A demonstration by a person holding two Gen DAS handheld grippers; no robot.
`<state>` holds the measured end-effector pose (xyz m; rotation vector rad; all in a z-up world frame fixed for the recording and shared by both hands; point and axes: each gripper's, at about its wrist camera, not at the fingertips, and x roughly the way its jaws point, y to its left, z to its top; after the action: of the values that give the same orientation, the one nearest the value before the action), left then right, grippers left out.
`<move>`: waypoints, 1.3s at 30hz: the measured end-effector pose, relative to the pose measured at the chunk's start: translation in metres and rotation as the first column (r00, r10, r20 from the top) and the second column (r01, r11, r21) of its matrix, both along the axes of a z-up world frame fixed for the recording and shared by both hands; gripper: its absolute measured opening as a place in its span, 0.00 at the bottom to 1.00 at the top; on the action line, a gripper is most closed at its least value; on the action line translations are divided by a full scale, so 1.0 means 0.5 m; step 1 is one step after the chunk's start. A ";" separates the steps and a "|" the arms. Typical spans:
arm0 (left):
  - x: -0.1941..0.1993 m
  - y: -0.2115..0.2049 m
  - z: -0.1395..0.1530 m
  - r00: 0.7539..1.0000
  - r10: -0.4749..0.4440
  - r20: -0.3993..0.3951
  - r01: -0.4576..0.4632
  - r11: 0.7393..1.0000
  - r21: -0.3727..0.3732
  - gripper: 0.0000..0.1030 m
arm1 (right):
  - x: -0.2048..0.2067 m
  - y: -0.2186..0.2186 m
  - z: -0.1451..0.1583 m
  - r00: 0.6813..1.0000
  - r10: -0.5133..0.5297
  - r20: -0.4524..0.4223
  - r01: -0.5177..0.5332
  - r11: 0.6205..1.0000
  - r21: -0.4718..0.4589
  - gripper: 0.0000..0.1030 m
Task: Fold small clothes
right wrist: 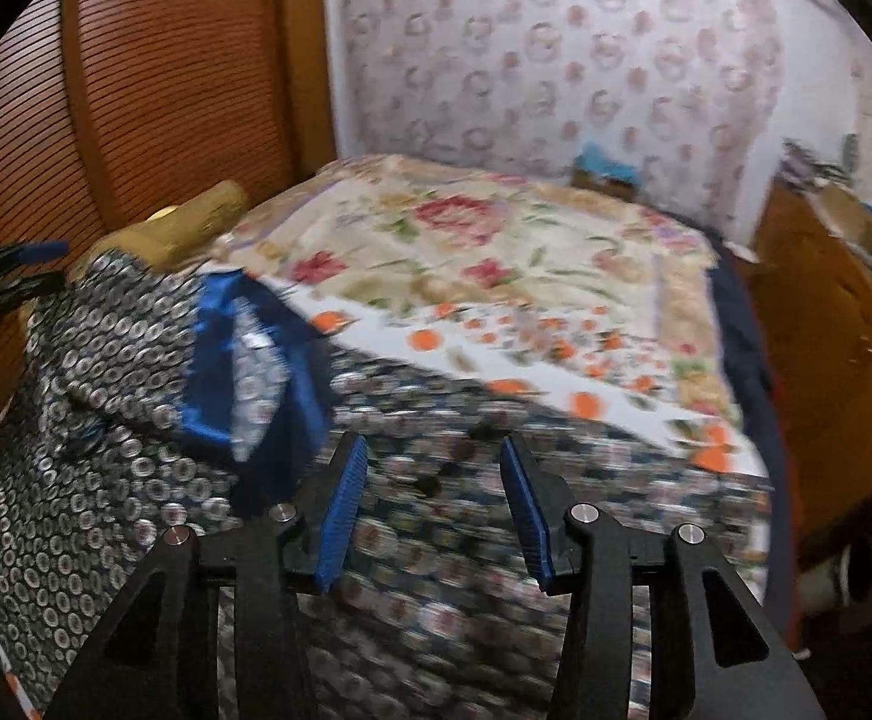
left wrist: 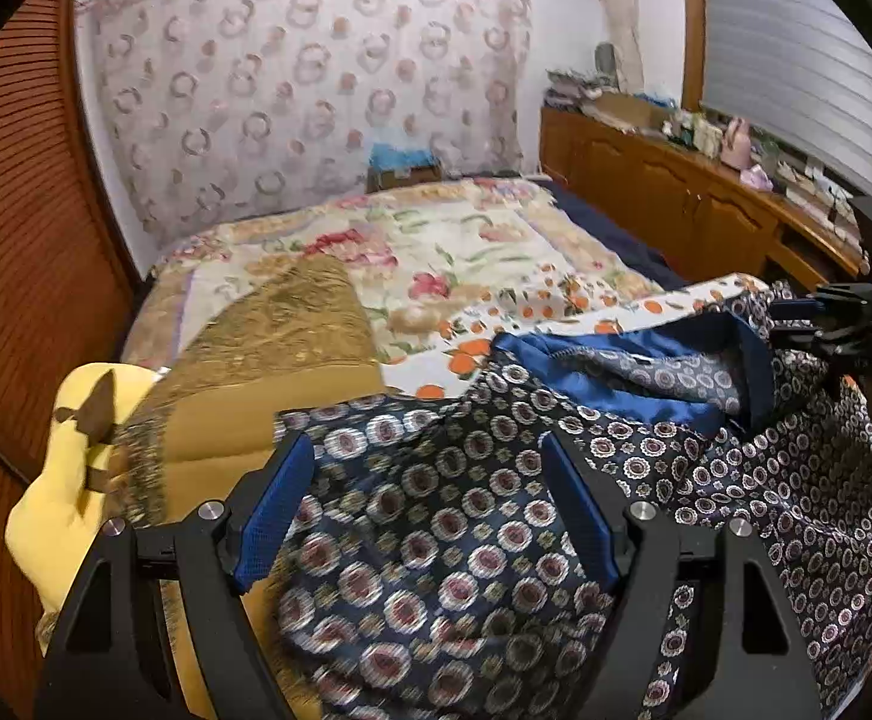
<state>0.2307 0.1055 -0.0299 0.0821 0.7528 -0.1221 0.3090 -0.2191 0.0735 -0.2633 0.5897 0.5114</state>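
Navy cloth printed with small round medallions, a single garment (left wrist: 706,480), lies spread on the bed (left wrist: 436,252) and fills the space under and ahead of both tools. Its bright blue lining (left wrist: 646,372) shows at an opening ahead and to the right of the left tool (left wrist: 426,504); in the right wrist view the same lining sits ahead and to the left of the right tool (right wrist: 432,504). That probably means the piece is laid out with its open edge turned up so that a hem or corner can be found for the first fold.

Both tools stand wide apart, with cloth seen between the fingers but nothing pinched. The left tool hangs just above the fabric, which bunches between its blue pads (left wrist: 273,516). The right tool hovers over a flatter stretch, though blur hides whether it touches. I judge both are placed to take hold of the near edge.

By count: one patterned garment, two tools, one bed. Beyond the garment lies one sheet with oranges (left wrist: 532,306) over a flowered quilt (left wrist: 448,240). To the left of the left tool sit one mustard-gold blanket (left wrist: 291,324) and one pale yellow item (left wrist: 57,480). No folded pile is visible, so the folding seems barely begun.
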 end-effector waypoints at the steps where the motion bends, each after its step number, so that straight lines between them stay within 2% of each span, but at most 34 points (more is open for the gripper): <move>1: 0.009 -0.007 -0.004 1.000 -0.007 -0.012 0.007 1.000 0.003 0.76 | 0.005 0.010 -0.003 1.000 0.021 -0.007 -0.021 1.000 -0.009 0.46; 6: 0.070 -0.033 -0.017 0.995 -0.042 -0.090 0.044 0.999 0.014 0.76 | 0.068 0.020 -0.010 0.996 0.071 -0.048 -0.072 0.997 -0.014 0.47; 8: 0.089 -0.042 -0.025 0.991 -0.065 -0.119 0.066 0.998 0.008 0.67 | 0.098 0.021 -0.012 0.995 0.075 -0.070 -0.076 0.997 -0.002 0.46; 12: 0.125 -0.065 -0.053 0.976 -0.100 -0.191 0.107 0.994 0.023 0.56 | 0.122 0.012 -0.017 0.993 0.086 -0.085 -0.087 0.996 -0.005 0.45; 14: 0.138 -0.071 -0.067 0.970 -0.106 -0.217 0.115 0.993 0.031 0.53 | 0.126 0.008 -0.018 0.992 0.092 -0.086 -0.092 0.996 -0.001 0.16; 15: 0.142 -0.074 -0.075 0.968 -0.104 -0.227 0.116 0.993 0.039 0.50 | 0.121 0.010 -0.014 0.992 0.092 -0.083 -0.092 0.996 -0.004 0.11; 17: 0.141 -0.078 -0.079 0.967 -0.110 -0.229 0.123 0.991 0.043 0.27 | 0.118 0.009 -0.015 0.993 0.099 -0.066 -0.100 0.995 -0.006 0.06; 18: 0.135 -0.078 -0.078 0.966 -0.120 -0.227 0.131 0.991 0.035 0.19 | 0.116 0.022 -0.020 0.994 0.100 -0.053 -0.100 0.995 -0.008 0.06; 19: 0.128 -0.079 -0.077 0.965 -0.132 -0.225 0.141 0.990 0.027 0.07 | 0.103 0.019 -0.016 0.994 0.101 -0.040 -0.101 0.995 -0.007 0.05; 22: 0.095 -0.085 -0.061 0.969 -0.156 -0.190 0.166 0.985 0.039 0.03 | 0.075 0.028 -0.011 0.995 0.100 -0.006 -0.100 0.995 0.005 0.04; 26: 0.022 -0.080 -0.011 0.982 -0.167 -0.089 0.169 0.986 0.006 0.03 | 0.018 0.011 0.006 0.994 0.090 0.055 -0.091 0.996 0.022 0.04; 31: -0.110 -0.076 0.038 0.985 -0.170 0.029 0.170 0.985 -0.020 0.03 | -0.082 -0.016 0.000 0.991 0.079 0.110 -0.084 0.995 0.049 0.04; 36: -0.243 -0.075 0.047 0.981 -0.168 0.095 0.172 0.984 -0.039 0.03 | -0.205 -0.038 -0.029 0.986 0.071 0.150 -0.083 0.994 0.077 0.04; 39: -0.301 -0.081 0.035 0.982 -0.155 0.107 0.160 0.986 -0.045 0.03 | -0.279 -0.050 -0.054 0.986 0.065 0.155 -0.081 0.992 0.094 0.04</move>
<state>0.0801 0.0652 -0.0124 0.0964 0.6385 -0.2868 0.1696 -0.2439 0.0468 -0.2268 0.4057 0.5847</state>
